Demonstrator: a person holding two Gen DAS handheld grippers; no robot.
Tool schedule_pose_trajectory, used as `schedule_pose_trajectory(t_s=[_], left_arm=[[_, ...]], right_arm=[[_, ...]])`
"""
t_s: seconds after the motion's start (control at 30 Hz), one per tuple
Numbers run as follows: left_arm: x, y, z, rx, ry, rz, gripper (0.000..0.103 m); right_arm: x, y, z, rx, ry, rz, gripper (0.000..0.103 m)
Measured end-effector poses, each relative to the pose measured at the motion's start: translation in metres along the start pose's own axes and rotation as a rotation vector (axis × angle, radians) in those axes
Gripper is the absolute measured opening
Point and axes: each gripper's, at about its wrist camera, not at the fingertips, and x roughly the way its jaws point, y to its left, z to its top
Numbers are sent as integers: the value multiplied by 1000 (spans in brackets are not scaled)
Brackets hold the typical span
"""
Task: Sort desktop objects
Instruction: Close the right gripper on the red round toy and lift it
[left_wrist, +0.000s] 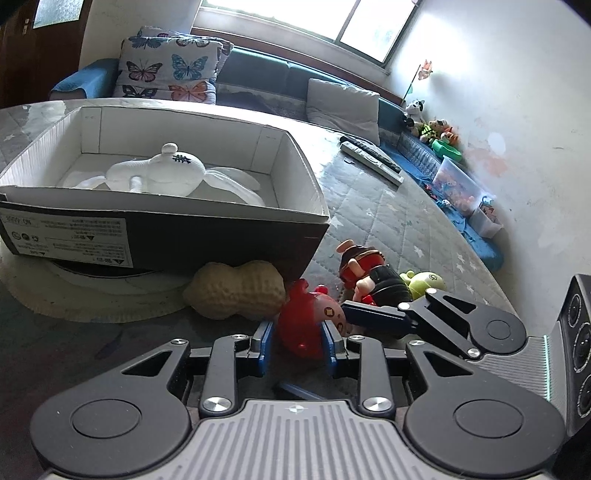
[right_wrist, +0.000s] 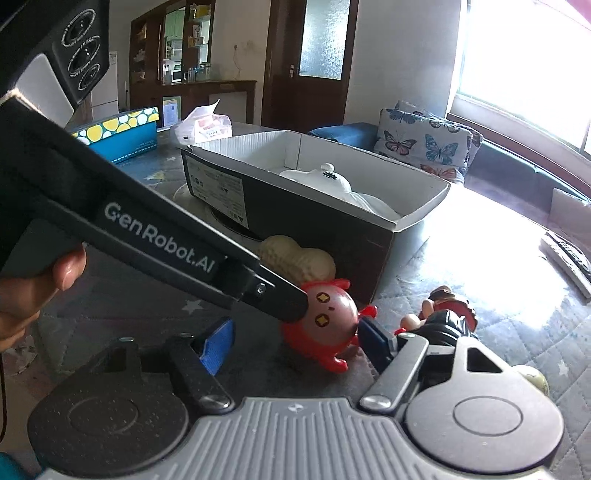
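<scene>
A red round-faced toy (left_wrist: 308, 326) lies on the quilted table between the blue pads of my left gripper (left_wrist: 297, 341), which is shut on it. In the right wrist view the same toy (right_wrist: 327, 326) sits between my right gripper's wide-open blue pads (right_wrist: 295, 341); the left gripper's arm crosses in front. A peanut-shaped toy (left_wrist: 236, 293) lies against the open shoebox (left_wrist: 162, 225), which holds a white plush (left_wrist: 166, 171). A figure in red and black (left_wrist: 369, 275) and a green toy (left_wrist: 424, 282) lie to the right.
Two remote controls (left_wrist: 371, 157) lie farther back on the table. A blue dotted box (right_wrist: 122, 133) and a white bag (right_wrist: 205, 125) stand behind the shoebox. A sofa with butterfly pillows (left_wrist: 168, 70) runs along the window.
</scene>
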Motion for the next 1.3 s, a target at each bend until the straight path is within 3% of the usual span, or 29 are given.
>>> schedule_pose_trajectory(t_s=[0.13,0.73,1.03,1.3], left_arm=[[-4,3,-2,-7,6,-17,31],[-1,12,8,-31,35,-60,33],[6,19,12,-85,55,-82,42],[4,18,10,-72,55,-93,43]], right_arm=[[-5,0,0,15,-1,53,62],[5,-6,4,39,-9,48,62],[8,-9,3,56,-2,39,53],[4,-10,2,69,-2,43,48]])
